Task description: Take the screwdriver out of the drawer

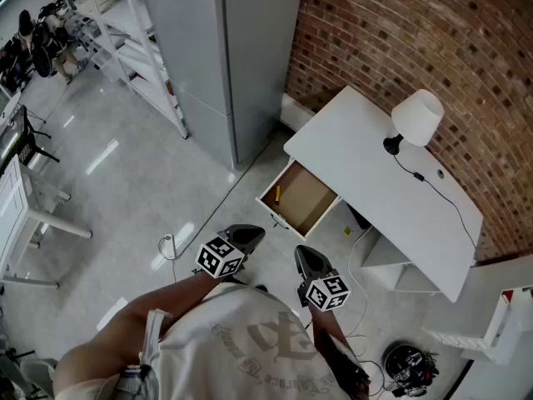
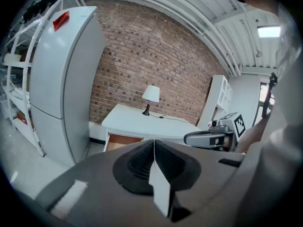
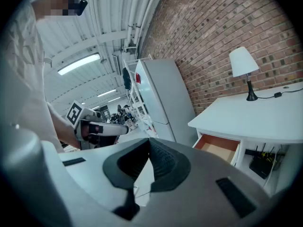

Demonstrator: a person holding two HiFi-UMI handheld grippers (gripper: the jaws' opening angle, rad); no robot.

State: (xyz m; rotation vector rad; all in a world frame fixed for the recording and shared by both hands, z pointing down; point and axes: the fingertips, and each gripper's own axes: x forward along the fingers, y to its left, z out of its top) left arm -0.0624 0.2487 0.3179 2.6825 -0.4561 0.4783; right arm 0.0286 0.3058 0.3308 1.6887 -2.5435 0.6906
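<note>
The white desk (image 1: 375, 169) stands against the brick wall with its wooden drawer (image 1: 301, 200) pulled open. A small yellow-handled screwdriver (image 1: 277, 194) lies in the drawer near its left wall. My left gripper (image 1: 250, 234) and right gripper (image 1: 305, 254) hover over the floor in front of the drawer, well short of it, both pointing toward it. In the left gripper view the jaws (image 2: 154, 144) are shut and empty, and the drawer (image 2: 124, 141) shows beyond them. The right gripper's jaws (image 3: 148, 144) also meet, holding nothing, with the drawer (image 3: 218, 148) to their right.
A white lamp (image 1: 416, 117) with a black cord sits on the desk. A tall grey fridge (image 1: 225, 57) stands left of the desk, with white shelving (image 1: 125, 40) beyond it. A cable (image 1: 171, 244) lies on the floor, and black gear (image 1: 408, 365) sits at the lower right.
</note>
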